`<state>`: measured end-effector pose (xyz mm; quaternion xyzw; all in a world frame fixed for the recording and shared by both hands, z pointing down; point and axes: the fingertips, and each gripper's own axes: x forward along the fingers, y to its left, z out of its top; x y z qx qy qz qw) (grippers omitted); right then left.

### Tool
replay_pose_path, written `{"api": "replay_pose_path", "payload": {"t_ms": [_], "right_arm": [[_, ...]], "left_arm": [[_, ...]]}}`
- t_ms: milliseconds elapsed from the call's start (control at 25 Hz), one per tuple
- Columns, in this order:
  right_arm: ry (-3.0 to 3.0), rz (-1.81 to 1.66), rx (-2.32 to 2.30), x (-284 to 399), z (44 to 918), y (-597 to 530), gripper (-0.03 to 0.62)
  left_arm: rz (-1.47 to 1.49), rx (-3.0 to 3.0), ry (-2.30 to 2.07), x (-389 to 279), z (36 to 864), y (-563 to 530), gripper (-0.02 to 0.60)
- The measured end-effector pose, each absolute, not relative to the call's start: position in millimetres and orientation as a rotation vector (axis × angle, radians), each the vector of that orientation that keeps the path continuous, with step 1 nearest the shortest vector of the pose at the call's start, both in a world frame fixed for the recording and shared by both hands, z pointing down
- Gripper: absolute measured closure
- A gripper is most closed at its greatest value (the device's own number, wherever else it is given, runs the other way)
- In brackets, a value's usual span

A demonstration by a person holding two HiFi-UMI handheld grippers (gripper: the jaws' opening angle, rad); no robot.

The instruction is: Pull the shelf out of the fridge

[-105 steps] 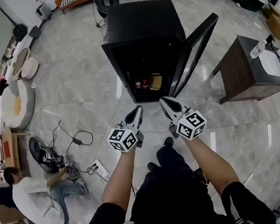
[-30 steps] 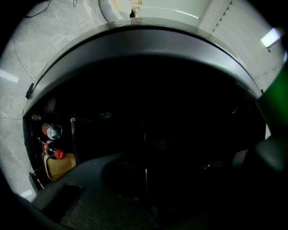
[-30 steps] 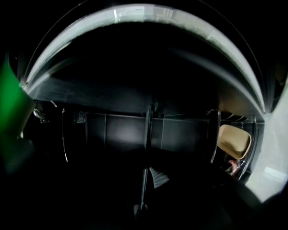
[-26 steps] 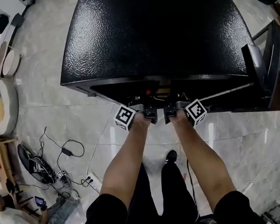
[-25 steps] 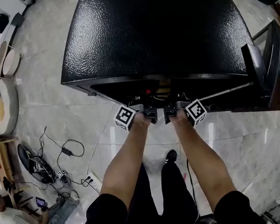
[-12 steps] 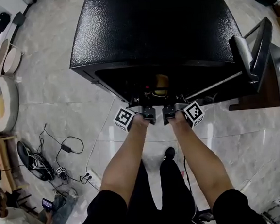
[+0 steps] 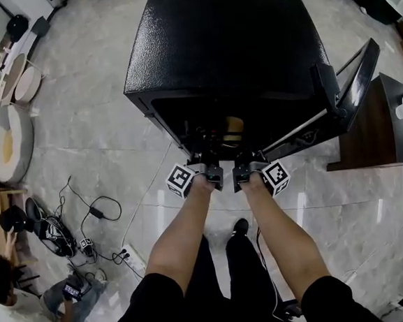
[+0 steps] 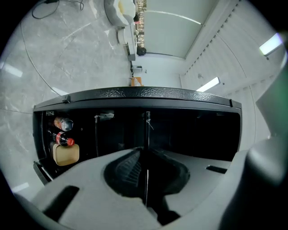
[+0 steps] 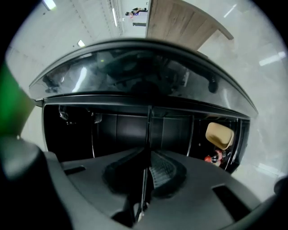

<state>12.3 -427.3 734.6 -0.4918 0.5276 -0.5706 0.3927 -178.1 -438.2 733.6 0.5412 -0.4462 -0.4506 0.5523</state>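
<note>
A black box-shaped fridge (image 7: 226,42) with a pebbled top stands on a pale marble-patterned tile floor (image 7: 101,130), its dark door (image 7: 353,87) swung open to the right. The person stands on the near side with both bare forearms stretched to the open front. The left gripper (image 7: 208,167) and the right gripper (image 7: 242,166) sit side by side at the near edge of the opening, close together but apart, each with its white marker cube on the outer side.

In the left gripper view the thin flat shelf (image 8: 147,130) shows edge-on as a fine line that runs out of the dark interior and between the ribbed black pads (image 8: 128,170); the jaws are pressed together on its front edge. The right gripper view shows the same: the shelf's edge passes between the ribbed pads (image 9: 161,170), which pinch it. How far the shelf has come out of the fridge cannot be told.

Deep in the fridge lies a tan rounded plastic box (image 8: 65,153), with red-capped bottles (image 8: 64,139) just beside it.

To the right, beyond the door, stands a dark brown wooden cabinet (image 7: 367,128). At the near left a person in a white top (image 7: 15,313) sits on the floor, near a tangle of black cables (image 7: 88,223)
</note>
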Motion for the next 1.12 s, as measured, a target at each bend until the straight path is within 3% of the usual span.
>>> {"api": "replay_pose_path", "payload": {"t_ms": [1120], "right_arm": [[1.422, -1.386, -1.172, 15, 656, -305, 0.554]], "left_arm": [[-1.141, 1.352, -1.008, -176, 645, -313, 0.549]]}}
